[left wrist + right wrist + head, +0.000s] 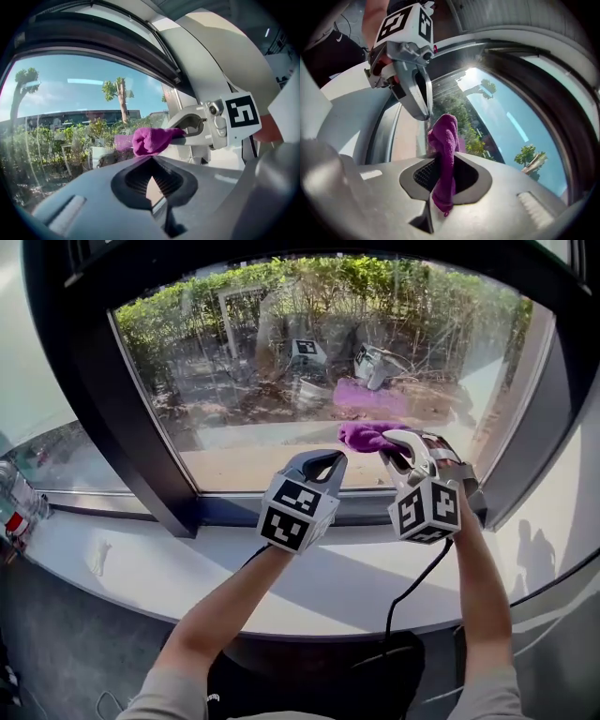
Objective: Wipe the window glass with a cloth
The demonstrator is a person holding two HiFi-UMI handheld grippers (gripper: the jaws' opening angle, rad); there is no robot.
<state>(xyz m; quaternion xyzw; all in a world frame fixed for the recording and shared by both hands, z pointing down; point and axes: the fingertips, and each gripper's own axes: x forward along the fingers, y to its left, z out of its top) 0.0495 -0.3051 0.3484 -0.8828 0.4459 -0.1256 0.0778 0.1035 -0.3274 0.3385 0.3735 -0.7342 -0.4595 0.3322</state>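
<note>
A purple cloth [361, 435] is bunched in my right gripper [392, 441], which is shut on it low on the right part of the window glass [281, 362]. The cloth's front end meets its own reflection in the pane, so it looks pressed to the glass. In the right gripper view the cloth [445, 140] hangs through the closed jaws of that gripper [442, 161]. My left gripper [330, 458] hovers just left of it, shut with nothing in it. The left gripper view shows the cloth [150, 139] and the right gripper [182, 134] ahead of my left gripper [151, 158].
A thick black window frame [122, 427] runs down the left and along the bottom. Below it lies a white sill [356, 587]. Bottles [14, 502] stand at the sill's far left. A black cable [412, 592] trails from the right gripper. Shrubs and bare ground lie outside.
</note>
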